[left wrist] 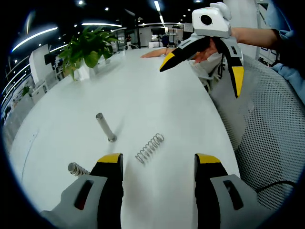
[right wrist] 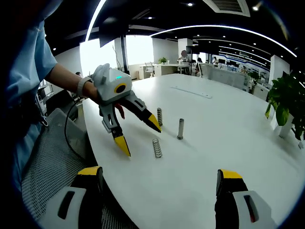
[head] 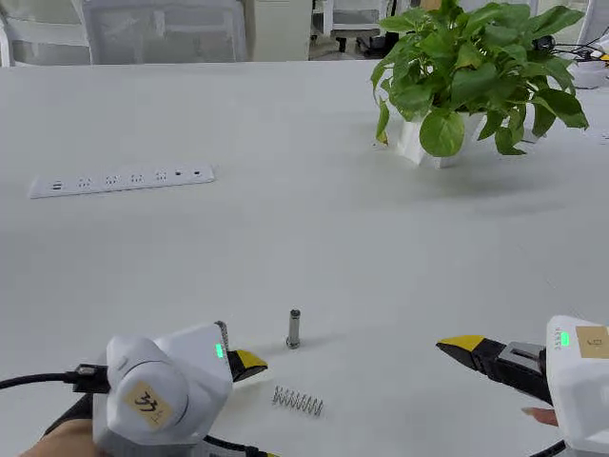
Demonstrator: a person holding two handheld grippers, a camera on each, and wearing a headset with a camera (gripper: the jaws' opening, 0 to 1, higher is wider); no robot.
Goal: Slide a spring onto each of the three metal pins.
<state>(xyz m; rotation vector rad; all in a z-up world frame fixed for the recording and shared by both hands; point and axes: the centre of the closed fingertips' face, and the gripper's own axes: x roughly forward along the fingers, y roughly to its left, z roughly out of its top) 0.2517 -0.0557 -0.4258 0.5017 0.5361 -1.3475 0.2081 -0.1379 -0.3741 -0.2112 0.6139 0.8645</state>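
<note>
Head view looks down on the white counter (head: 285, 267); the left gripper (left wrist: 159, 160) and the right gripper (right wrist: 160, 172) both hang over its near edge, jaws spread, holding nothing; a bare metal pin (head: 294, 327) stands upright between them, a loose spring (head: 297, 401) lying near it; I'd pinch the spring lightly near one end, stand it up, then lower it straight over the pin's top while the other gripper steadies the pin.

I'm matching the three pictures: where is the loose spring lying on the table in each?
Head view: spring low centre, just below the upright pin.
Left gripper view: spring at centre, right of the pin.
Right gripper view: spring at centre, lower left of the pin.
Shared landmark: the bare upright pin.
</note>
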